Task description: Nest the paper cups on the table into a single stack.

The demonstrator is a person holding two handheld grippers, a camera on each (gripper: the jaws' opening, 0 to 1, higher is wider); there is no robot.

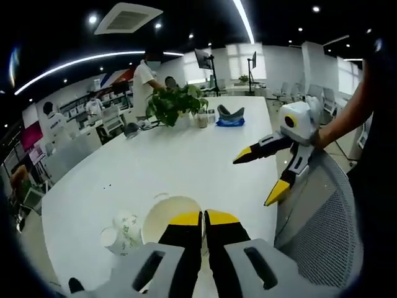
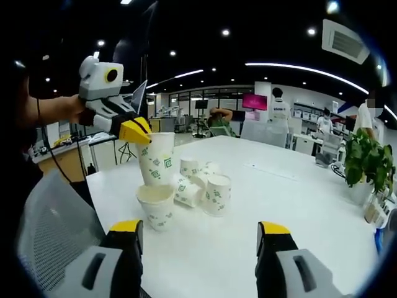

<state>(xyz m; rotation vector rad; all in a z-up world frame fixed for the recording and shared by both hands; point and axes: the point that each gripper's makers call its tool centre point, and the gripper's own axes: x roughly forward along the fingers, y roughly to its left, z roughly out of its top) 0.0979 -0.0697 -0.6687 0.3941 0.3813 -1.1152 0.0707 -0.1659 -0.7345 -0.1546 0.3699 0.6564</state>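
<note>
White paper cups with green prints stand and lie in a cluster on the white table [image 2: 298,205]. My left gripper [image 1: 203,216] is shut on the rim of one upright cup [image 1: 162,222]. In the right gripper view that left gripper [image 2: 136,131] holds the cup [image 2: 156,158] just above another upright cup [image 2: 155,206]. Beside it are a cup on its side [image 2: 186,191], an upturned cup [image 2: 217,194] and more cups [image 2: 189,166] behind. Two other cups [image 1: 121,233] lie left of my jaws. My right gripper [image 2: 200,228] is open and holds nothing; it hovers at the table's edge [image 1: 259,175].
A grey mesh chair [image 1: 322,217] [image 2: 49,230] stands at the near table edge. A potted plant [image 1: 177,102] [image 2: 366,161], small jars and a blue item [image 1: 229,122] sit at the far end. People stand and sit in the office behind.
</note>
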